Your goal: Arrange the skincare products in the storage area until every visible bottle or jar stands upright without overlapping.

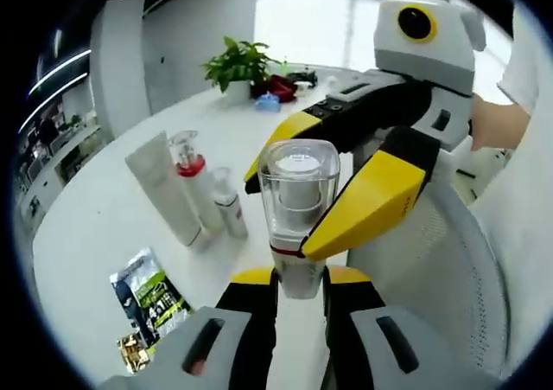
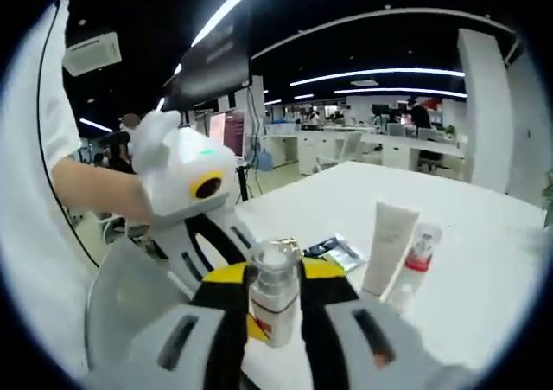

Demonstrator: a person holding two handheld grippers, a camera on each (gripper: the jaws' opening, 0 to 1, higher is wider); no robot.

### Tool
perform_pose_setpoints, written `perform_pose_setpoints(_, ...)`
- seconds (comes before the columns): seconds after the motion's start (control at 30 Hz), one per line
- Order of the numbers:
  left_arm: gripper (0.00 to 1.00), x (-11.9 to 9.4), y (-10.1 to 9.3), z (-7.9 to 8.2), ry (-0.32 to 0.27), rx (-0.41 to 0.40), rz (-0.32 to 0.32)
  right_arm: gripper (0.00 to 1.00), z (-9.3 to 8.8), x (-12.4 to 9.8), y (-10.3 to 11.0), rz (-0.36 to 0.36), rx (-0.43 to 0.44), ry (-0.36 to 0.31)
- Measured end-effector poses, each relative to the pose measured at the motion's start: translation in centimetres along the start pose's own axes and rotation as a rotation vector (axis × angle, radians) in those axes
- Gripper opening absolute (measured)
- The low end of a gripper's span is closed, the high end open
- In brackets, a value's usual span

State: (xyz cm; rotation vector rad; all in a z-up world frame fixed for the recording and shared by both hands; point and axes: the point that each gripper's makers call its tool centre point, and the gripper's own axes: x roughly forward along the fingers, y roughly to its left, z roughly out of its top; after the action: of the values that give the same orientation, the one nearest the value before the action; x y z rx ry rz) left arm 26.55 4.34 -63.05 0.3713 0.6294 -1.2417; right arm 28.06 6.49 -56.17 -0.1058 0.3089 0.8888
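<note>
A clear bottle [image 1: 298,201] with a square see-through cap and a red band is held off the white table [image 1: 95,226]. My left gripper [image 1: 300,278] is shut on its lower part. My right gripper [image 1: 324,174] comes in from the right, its yellow jaws pressed on the cap from both sides. In the right gripper view the same bottle [image 2: 274,290] sits between my right gripper [image 2: 275,273], with the left gripper's white body [image 2: 194,187] behind it. On the table stand a white tube [image 1: 164,187], a pump bottle with a red collar [image 1: 192,182] and a small bottle [image 1: 229,204].
A green sachet packet [image 1: 147,299] lies flat near the table's front edge. A potted plant [image 1: 238,66] and small items stand at the far end. A grey mesh chair [image 1: 449,269] is at the right. A person's arm [image 2: 95,191] holds the left gripper.
</note>
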Motion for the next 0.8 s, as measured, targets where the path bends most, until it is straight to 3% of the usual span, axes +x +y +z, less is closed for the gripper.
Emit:
perform_pose_setpoints(0.33, 0.16, 3.0, 1.5, -2.4, 0.057, 0.037, -0.027, 0.21, -3.4, 1.3, -1.6, -0.055, 0.024, 0.07)
perform_pose_setpoints(0.5, 0.16, 4.4, 2.0, -3.4, 0.067, 0.045, -0.042, 0.21, -5.3, 1.9, -2.2, -0.076, 0.024, 0.112)
perform_pose_setpoints(0.8, 0.16, 6.4, 3.2, -4.6, 0.067, 0.084, -0.04, 0.22, -7.1, 2.9, -3.4, -0.094, 0.016, 0.15)
